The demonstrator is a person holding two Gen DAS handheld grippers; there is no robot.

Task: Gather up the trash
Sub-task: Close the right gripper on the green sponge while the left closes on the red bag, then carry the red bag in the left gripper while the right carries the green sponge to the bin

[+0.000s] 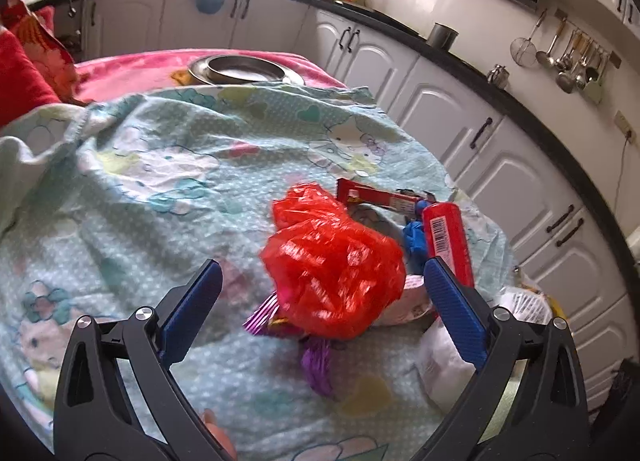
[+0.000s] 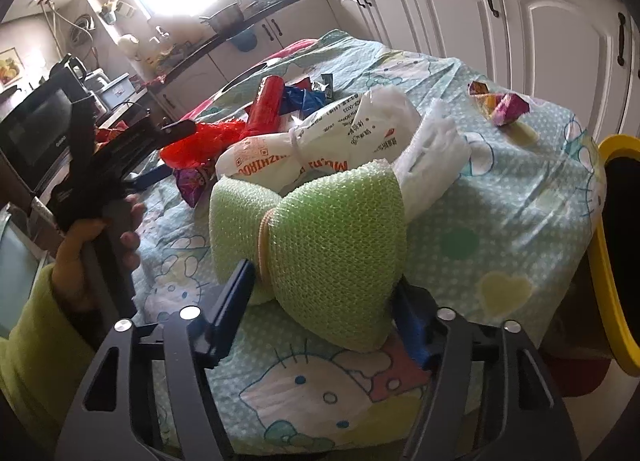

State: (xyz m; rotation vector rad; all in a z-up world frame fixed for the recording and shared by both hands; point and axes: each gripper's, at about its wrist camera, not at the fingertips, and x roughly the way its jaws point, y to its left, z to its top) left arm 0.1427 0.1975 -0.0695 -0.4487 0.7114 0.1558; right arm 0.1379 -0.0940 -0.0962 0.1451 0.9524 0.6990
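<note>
On my left, the left hand-held gripper [image 1: 322,279] hangs with jaws spread either side of the red plastic bag [image 1: 334,257] on the cloth-covered tabletop [image 1: 160,165], while my right hand-held gripper [image 2: 324,293] pinches the green mesh bundle [image 2: 320,229] beside the white bags [image 2: 340,129].

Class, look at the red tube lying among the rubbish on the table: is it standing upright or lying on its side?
Lying on its side. The red tube rests lengthwise among the wrappers, its barcode facing up.
</note>
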